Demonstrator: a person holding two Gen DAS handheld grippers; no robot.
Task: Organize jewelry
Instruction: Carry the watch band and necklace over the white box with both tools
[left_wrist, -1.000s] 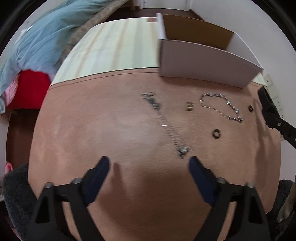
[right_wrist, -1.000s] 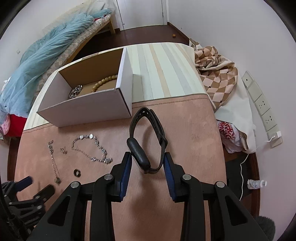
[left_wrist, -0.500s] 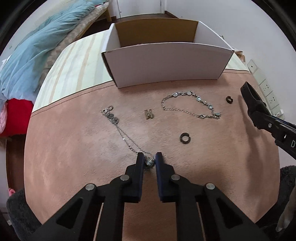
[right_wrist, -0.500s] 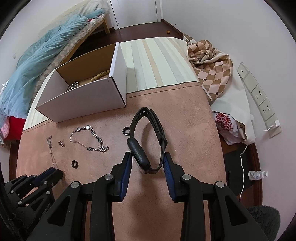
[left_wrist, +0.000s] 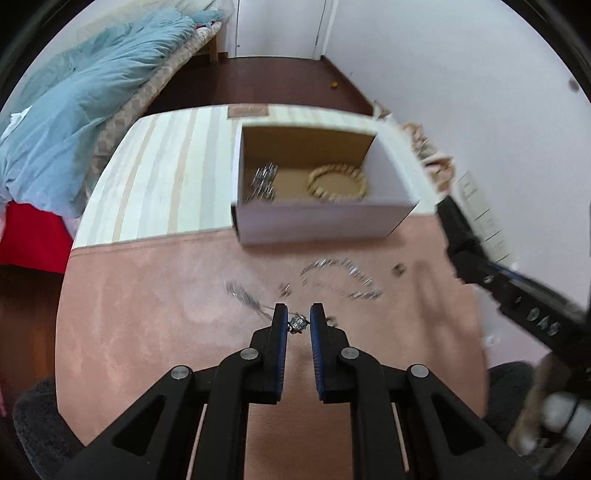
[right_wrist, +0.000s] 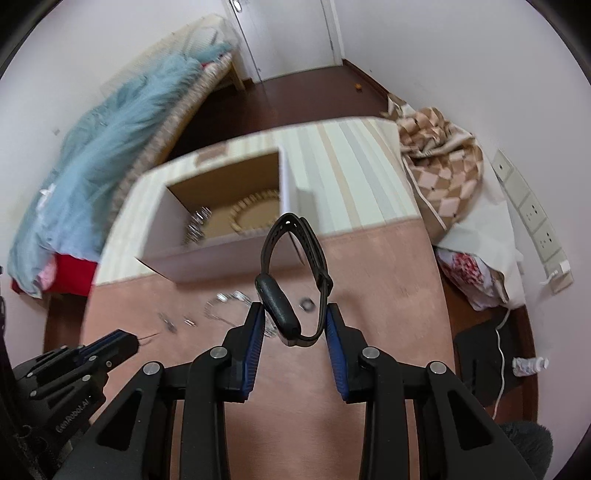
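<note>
Left gripper (left_wrist: 297, 322) fingers clamp the necklace (left_wrist: 297, 322) pendant between their tips; right gripper (right_wrist: 295, 320) fingers pinch the black band (right_wrist: 291, 273), box (right_wrist: 221, 254) ahead.

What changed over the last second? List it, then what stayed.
The left gripper went from open to shut on the necklace pendant and lifted it toward the box, chain trailing on the mat. The right gripper still holds the black band. Bracelet, rings and beads stayed.
</note>
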